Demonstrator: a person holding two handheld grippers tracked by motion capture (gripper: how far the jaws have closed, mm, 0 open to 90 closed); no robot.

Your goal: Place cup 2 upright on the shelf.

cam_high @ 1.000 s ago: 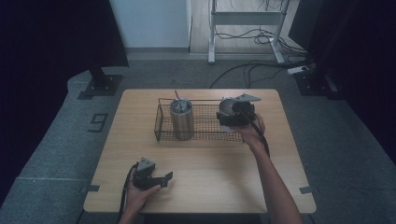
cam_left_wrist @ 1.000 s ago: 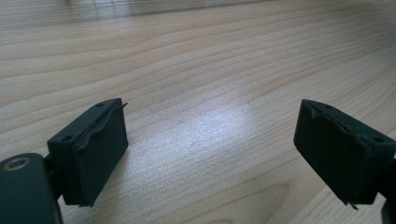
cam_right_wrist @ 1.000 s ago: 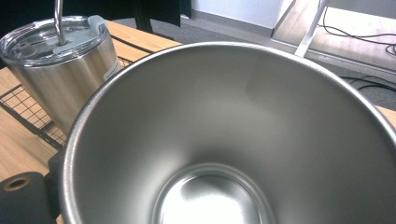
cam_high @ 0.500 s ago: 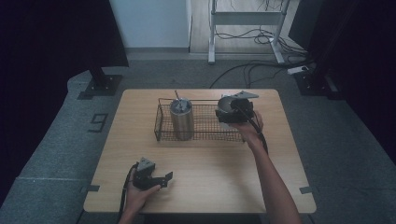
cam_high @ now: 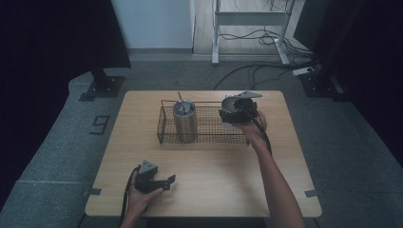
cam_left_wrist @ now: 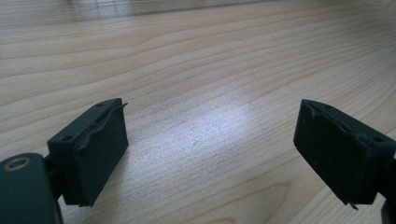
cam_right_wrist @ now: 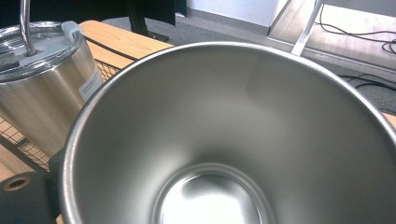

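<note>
- The right gripper [cam_high: 234, 113] is hovering over the right end of the wire basket [cam_high: 164, 124], and it is holding a steel cup [cam_high: 230, 103] there.
- In the right gripper view, the steel cup [cam_right_wrist: 233, 140] is sitting very close to the camera with its open mouth facing it, and its shiny inside is showing down to the round bottom.
- The jaws of this gripper are closing on the cup; one black jaw is peeking out at the lower left, against the outer wall of the cup.
- A steel tumbler [cam_high: 185, 120] with a lid and a metal straw [cam_high: 180, 96] is standing upright in the left half of the basket, near the cup but apart from it.
- In the right gripper view, the tumbler [cam_right_wrist: 44, 84] is showing at the upper left, with a small white label on its side.
- The left gripper [cam_high: 161, 182] is resting low on the wooden table [cam_high: 223, 175], near the front edge, well apart from the basket.
- In the left gripper view, its two black jaws are standing wide apart and are gripping nothing; bare wood is lying between them.
</note>
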